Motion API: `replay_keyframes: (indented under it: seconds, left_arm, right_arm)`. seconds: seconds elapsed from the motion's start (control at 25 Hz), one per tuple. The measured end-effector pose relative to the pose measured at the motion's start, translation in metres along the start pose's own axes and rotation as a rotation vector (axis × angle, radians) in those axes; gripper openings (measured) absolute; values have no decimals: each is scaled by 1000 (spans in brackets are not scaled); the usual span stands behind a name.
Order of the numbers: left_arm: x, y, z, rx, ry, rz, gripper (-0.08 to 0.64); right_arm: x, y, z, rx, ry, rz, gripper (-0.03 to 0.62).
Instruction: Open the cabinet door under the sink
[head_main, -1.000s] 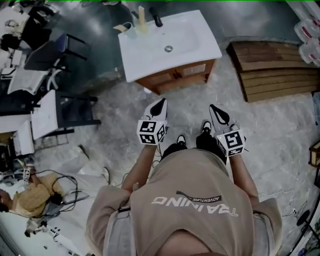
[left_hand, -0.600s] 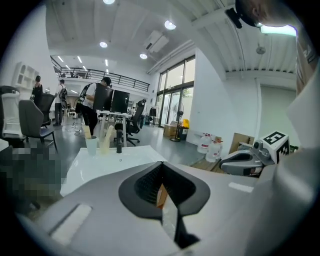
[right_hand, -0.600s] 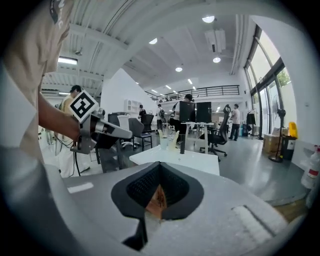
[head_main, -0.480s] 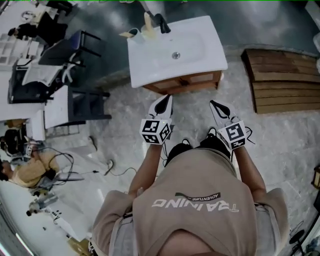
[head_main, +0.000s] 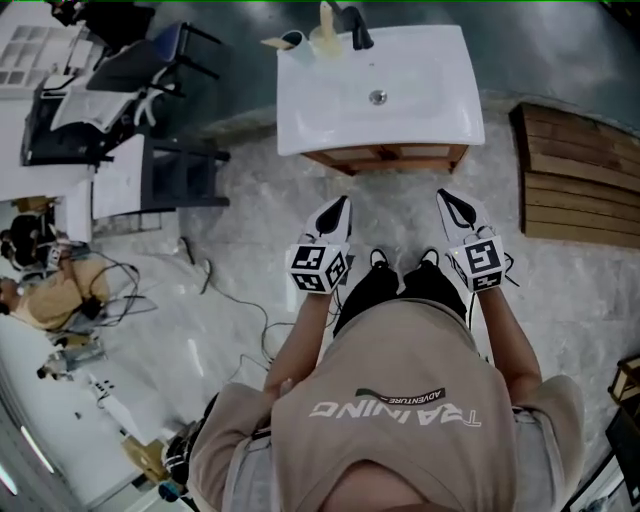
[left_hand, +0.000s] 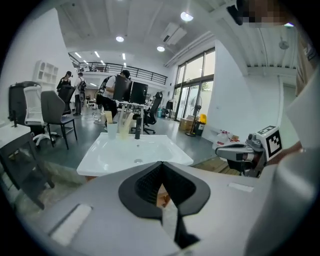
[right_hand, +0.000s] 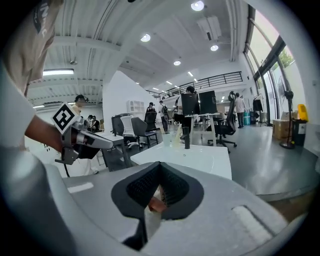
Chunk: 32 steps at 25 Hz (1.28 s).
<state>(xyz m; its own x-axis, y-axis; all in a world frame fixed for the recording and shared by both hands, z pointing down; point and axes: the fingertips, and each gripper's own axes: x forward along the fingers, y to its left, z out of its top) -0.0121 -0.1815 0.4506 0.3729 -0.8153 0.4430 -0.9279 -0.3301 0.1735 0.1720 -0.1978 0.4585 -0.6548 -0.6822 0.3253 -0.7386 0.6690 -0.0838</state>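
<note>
You're in a big open-plan office hall: desks (head_main: 118, 188) with monitors (left_hand: 131, 92), swivel chairs (left_hand: 54, 111), a mezzanine railing (left_hand: 131, 71), tall windows (left_hand: 194, 82).

Right gripper (right_hand: 160, 167): grey shell and black ribbed jaws, tips closed together; a sliver of brown shows through the gap below them.
Left gripper (right_hand: 107, 144): at the left edge, marker cube (right_hand: 64, 118) on top, pointing toward the sink.
Sink (right_hand: 200, 160): white top, straight ahead of the jaws. On its far edge stand a black faucet (right_hand: 186, 138) and a pale cup (right_hand: 167, 138).
Background: office chairs (right_hand: 136, 129), dark monitors (right_hand: 206, 102), several people standing, tall windows on the right.
</note>
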Motion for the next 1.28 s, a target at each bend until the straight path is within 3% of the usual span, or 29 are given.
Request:
replay_keyframes:
  seconds: [0.32,0.6,0.96,1.28]
  left_arm:
    - [17,27,-20,15,27,-37,18]
    - [85,46,-64,-6,85,-86,18]
    - [164,68,-126,-140,145,-125,18]
    - [215,83,-208,-187,234,-81,18]
  right_arm:
    - [18,24,5,-2,31,-9,2]
    - [24,15,-25,32,118,-55,2]
    - [43,29,-74,98,202,-53,2]
    - [72,47,-106,50,183,18,2]
